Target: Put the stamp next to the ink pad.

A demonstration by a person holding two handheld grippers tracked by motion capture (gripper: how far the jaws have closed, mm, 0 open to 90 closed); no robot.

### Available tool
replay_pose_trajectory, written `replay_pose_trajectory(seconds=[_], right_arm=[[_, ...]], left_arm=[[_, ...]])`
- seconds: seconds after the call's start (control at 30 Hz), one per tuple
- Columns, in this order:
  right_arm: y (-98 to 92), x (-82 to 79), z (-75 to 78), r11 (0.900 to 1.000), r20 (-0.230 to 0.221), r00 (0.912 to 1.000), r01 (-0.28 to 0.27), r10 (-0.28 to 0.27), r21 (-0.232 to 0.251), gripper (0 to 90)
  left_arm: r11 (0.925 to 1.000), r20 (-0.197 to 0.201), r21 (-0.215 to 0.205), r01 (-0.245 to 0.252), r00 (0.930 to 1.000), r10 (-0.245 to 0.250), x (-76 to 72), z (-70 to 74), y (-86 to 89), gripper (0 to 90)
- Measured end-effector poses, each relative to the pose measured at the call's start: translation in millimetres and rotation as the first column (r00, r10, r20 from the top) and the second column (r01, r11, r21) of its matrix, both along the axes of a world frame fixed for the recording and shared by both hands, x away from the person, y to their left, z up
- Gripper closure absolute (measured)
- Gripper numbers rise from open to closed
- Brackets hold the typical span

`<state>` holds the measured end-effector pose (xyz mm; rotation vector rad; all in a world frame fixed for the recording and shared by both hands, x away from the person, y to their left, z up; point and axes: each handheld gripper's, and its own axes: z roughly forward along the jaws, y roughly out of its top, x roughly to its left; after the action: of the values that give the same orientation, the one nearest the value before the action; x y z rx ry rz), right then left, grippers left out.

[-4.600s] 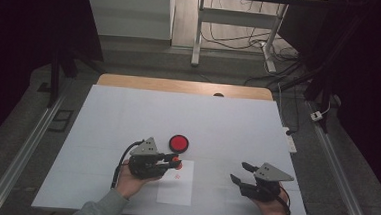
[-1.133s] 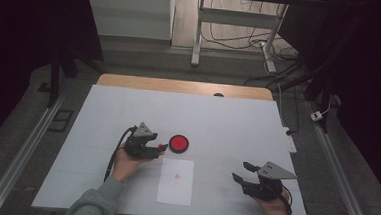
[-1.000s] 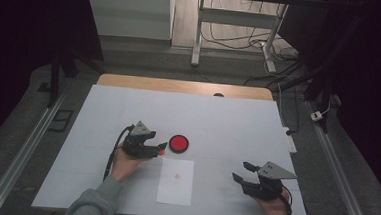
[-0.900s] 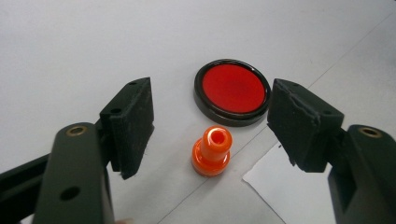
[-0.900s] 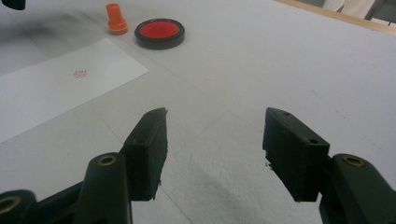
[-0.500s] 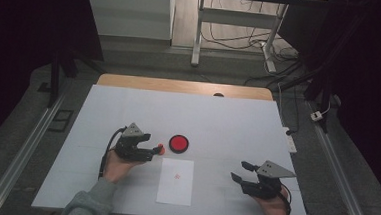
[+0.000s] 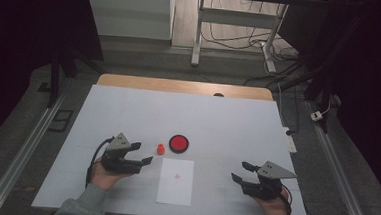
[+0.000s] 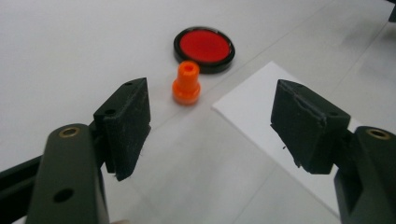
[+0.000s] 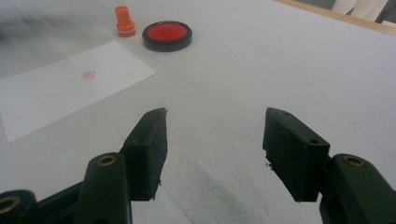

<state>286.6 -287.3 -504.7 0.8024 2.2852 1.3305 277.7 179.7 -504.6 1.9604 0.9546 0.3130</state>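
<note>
The small orange stamp (image 7: 160,149) stands upright on the white worktop (image 7: 128,108), just left of the round red ink pad (image 7: 179,143) and a little beyond the far left corner of the white sheet of paper (image 7: 175,180). It touches neither of them. That spot looks chosen: beside its pad, off the paper, so the fresh red imprint (image 7: 176,176) near the middle of the sheet stays clean.

The left claw (image 7: 143,153) sits on the near left side, pointing toward the stamp with a clear gap between them. Its jaws have just been opening and now stand well apart with nothing between the pads; in the left gripper view the stamp (image 8: 186,83) and pad (image 8: 204,48) lie ahead of them, beyond the tips. To my eye the stamping is finished and the stamp has been parked.

The right claw (image 7: 240,171) hovers low over bare worktop at the near right, well away from the paper, jaws apart and empty. In the right gripper view, the paper (image 9: 65,86), stamp (image 9: 125,21) and pad (image 9: 167,35) lie far off to its left. It seems held there simply to stay out of the way.
</note>
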Motion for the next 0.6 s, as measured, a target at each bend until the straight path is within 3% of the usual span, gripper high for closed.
replay_pose_trajectory(seconds=[0.4, 0.6], right_arm=[[-3.6, -0.4, -2.8, 1.000, -0.004, 0.9998, 0.020, -0.020, -0.023, 39.5], [-7.2, -1.2, -4.4, 0.998, 0.002, 0.9993, 0.038, -0.038, -0.040, 39.4]], left_arm=[[0.9987, 0.001, 0.050, 0.009, 1.0000, -0.009, -33.0, -10.3, 27.4, 28.0], [0.9992, -0.008, 0.039, -0.003, 1.0000, 0.003, -38.0, -13.3, 37.9, 28.0]])
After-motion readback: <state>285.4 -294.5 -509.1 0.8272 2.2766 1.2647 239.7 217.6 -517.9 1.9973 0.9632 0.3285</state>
